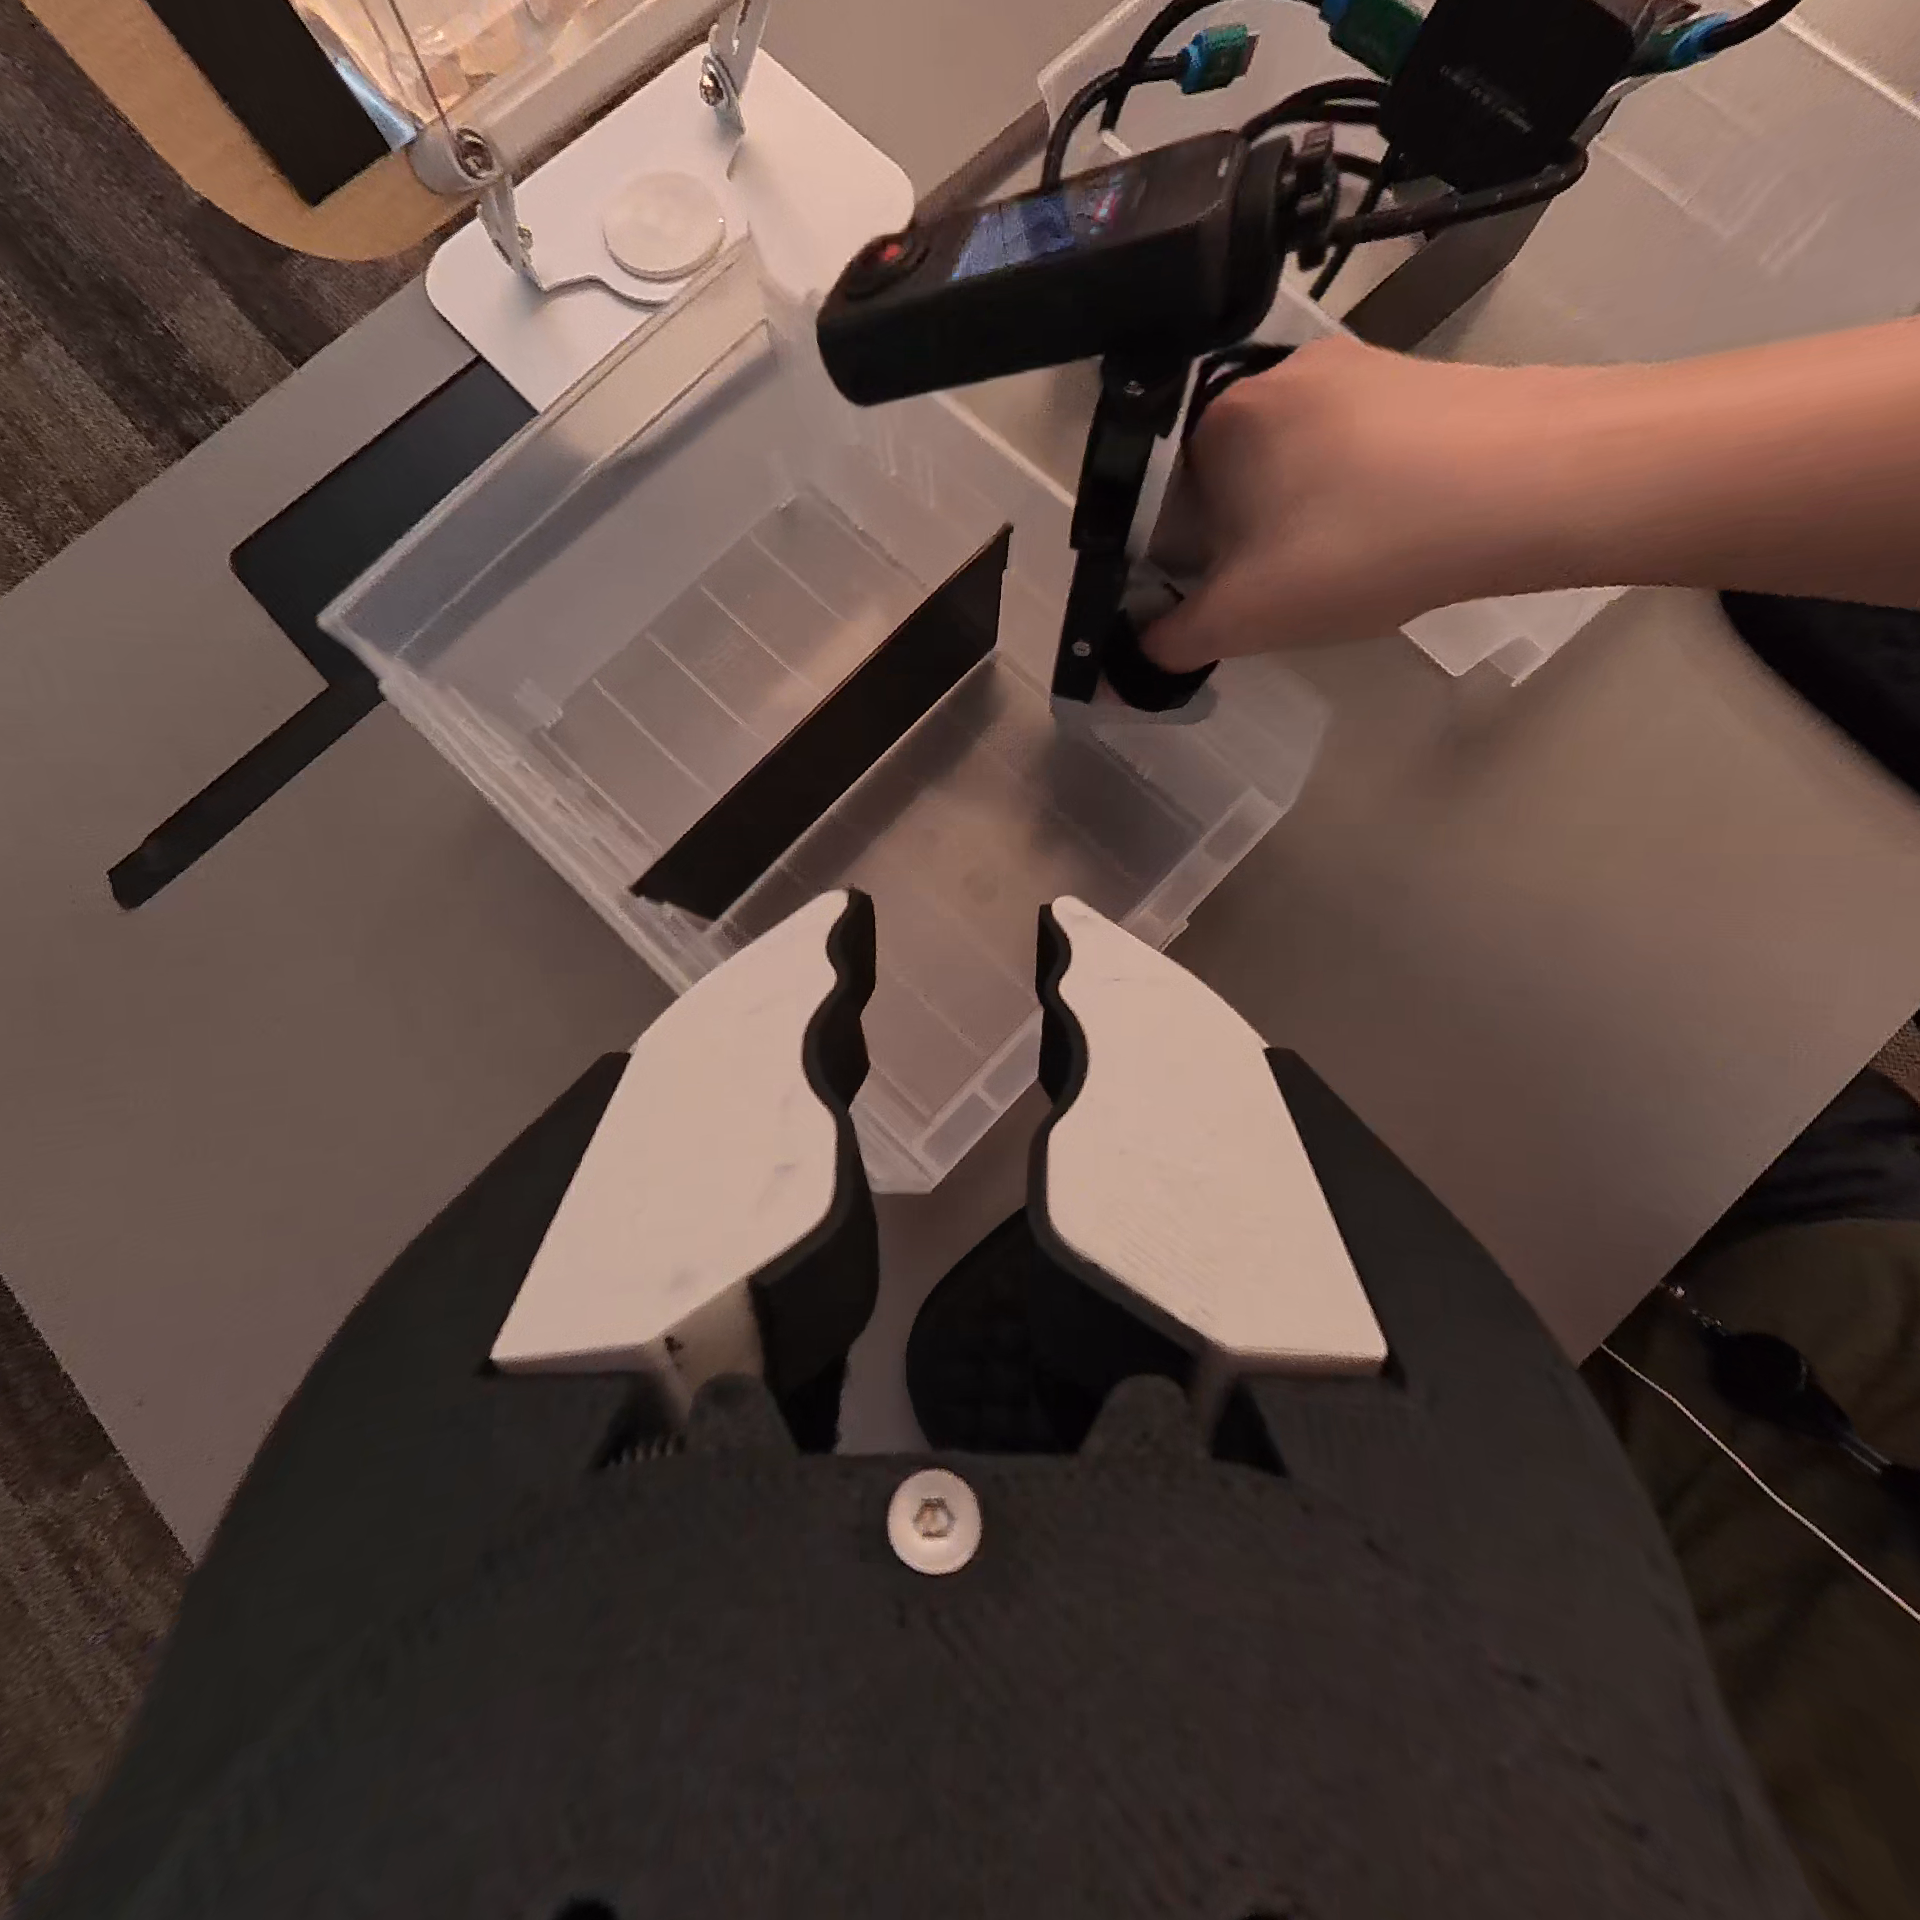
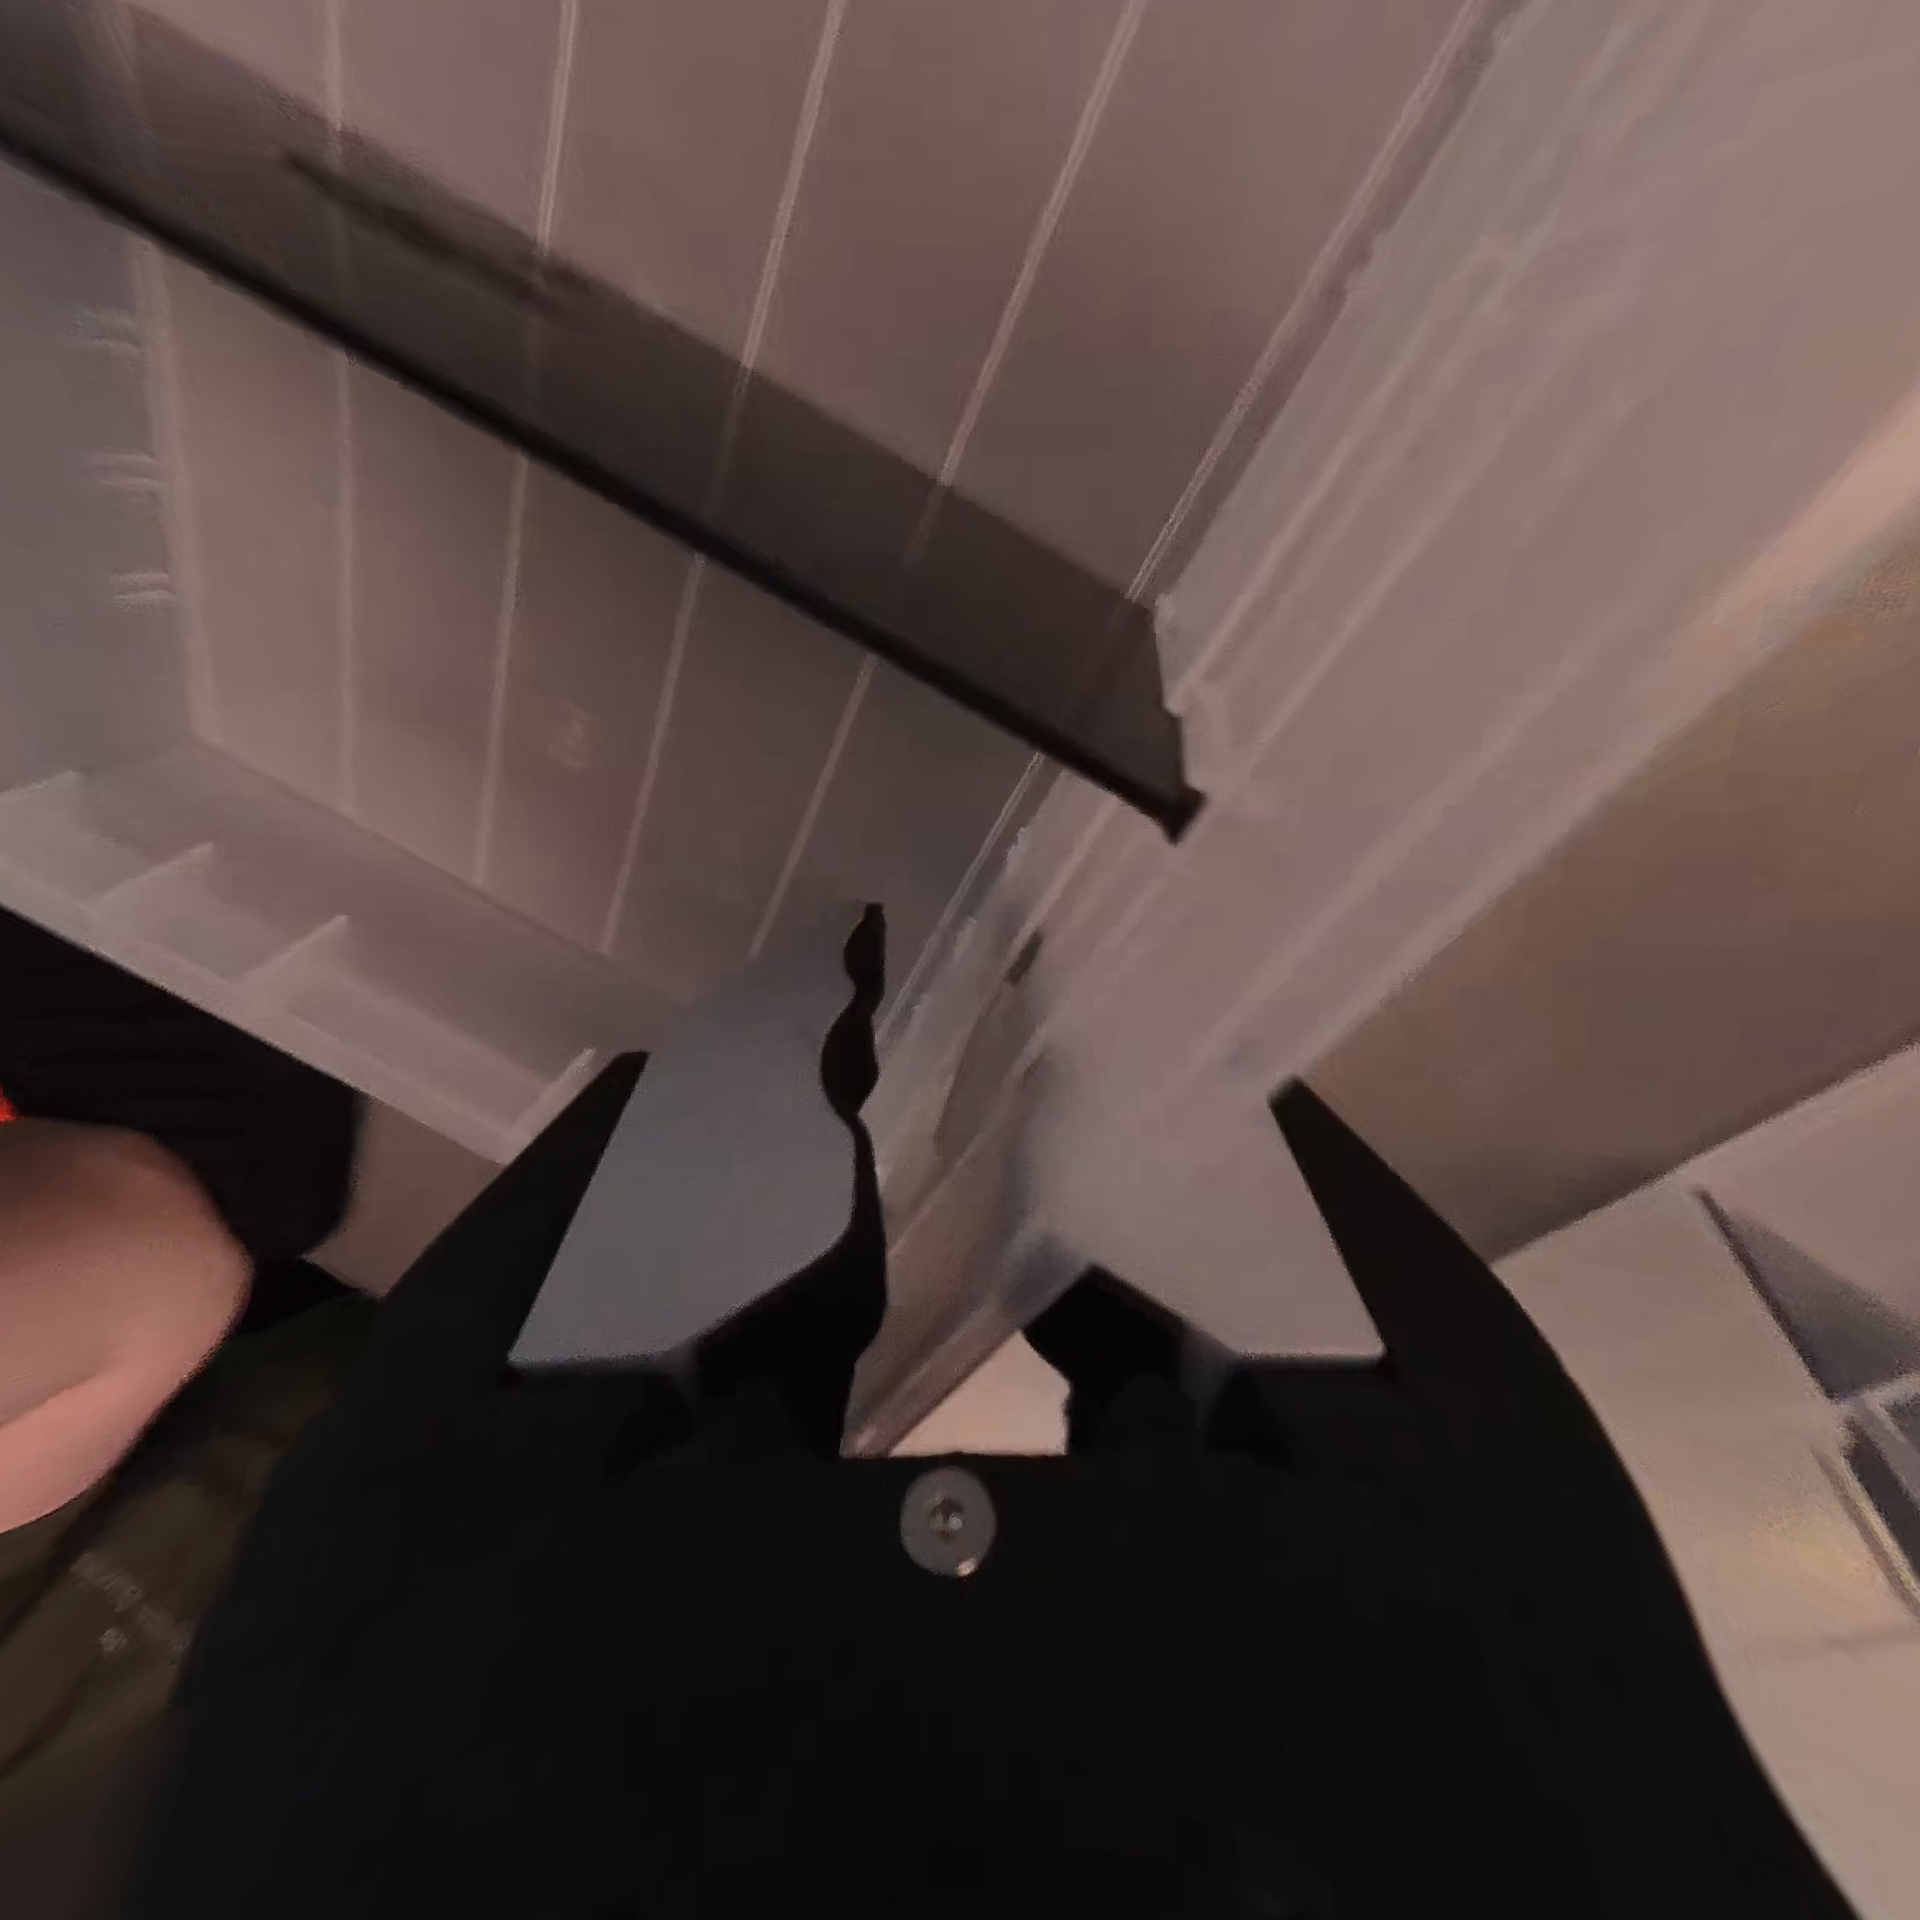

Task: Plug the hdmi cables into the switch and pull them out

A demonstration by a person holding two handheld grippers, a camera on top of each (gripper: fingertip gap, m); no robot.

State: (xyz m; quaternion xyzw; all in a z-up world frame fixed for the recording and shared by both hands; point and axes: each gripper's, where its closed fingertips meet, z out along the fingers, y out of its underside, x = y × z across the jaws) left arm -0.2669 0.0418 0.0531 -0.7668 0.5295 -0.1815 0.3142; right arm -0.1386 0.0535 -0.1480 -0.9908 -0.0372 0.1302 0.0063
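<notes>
The black switch (image 1: 1496, 94) sits at the far right of the grey table, with black HDMI cables (image 1: 1101, 114) bearing blue and green plugs bunched around it. My left gripper (image 1: 956, 914) is open and empty, hovering over the near corner of a clear plastic bin (image 1: 499, 582) with a black divider (image 1: 831, 717). My right gripper (image 1: 1132, 769), held by a hand (image 1: 1351, 499), reaches down at the bin's right side. In the right wrist view, the right gripper (image 2: 961, 935) straddles the bin wall (image 2: 1039, 1091). One finger is inside and one shows dimly through the wall, with the jaws apart.
A white stand base (image 1: 665, 229) with metal legs stands behind the bin. A flat black plate (image 1: 301, 582) lies under the bin's left side. The camera (image 1: 1039, 270) on the right gripper hangs over the bin. The table edge runs at lower right; another clear tray (image 1: 1486, 634) lies under the arm.
</notes>
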